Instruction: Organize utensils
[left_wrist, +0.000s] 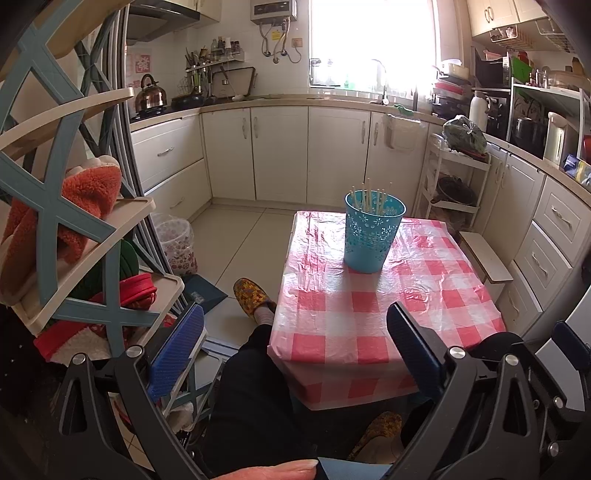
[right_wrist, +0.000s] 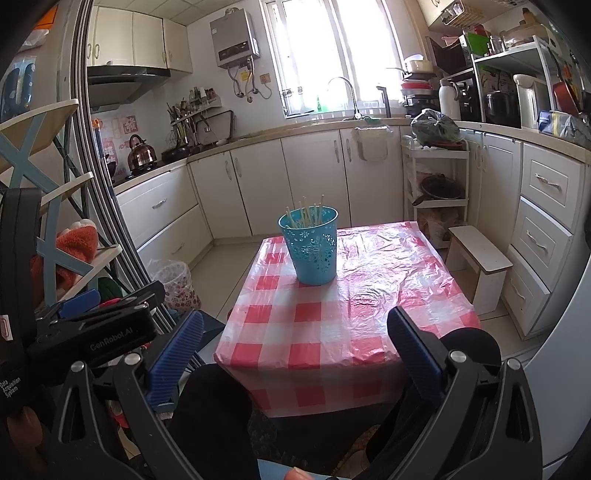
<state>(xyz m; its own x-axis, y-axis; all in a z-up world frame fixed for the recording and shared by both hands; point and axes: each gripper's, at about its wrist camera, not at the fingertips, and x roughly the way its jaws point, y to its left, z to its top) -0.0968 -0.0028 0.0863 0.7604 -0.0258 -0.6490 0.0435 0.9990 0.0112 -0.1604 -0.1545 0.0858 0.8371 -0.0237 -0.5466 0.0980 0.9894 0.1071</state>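
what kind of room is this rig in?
A home kitchen, almost certainly: a kettle on the stove, a sink faucet under the window, and white cabinets along the walls. A blue holder of chopsticks stands on the checkered table.

Left claw (left_wrist: 295, 354): fingers spread wide, nothing between them, held low above the near edge of the surface.
Surface (left_wrist: 436, 295): small, covered by a red-and-white checked plastic cloth.
Holder (left_wrist: 373, 232): turquoise perforated cup, upright near the far edge.
Chopsticks (left_wrist: 369, 199): pale sticks standing inside the holder.
Shoe rack (left_wrist: 55, 206): at left, holding an orange fuzzy slipper (left_wrist: 74, 221).
Person: dark-trousered legs, patterned slipper (left_wrist: 251, 295) on the floor.
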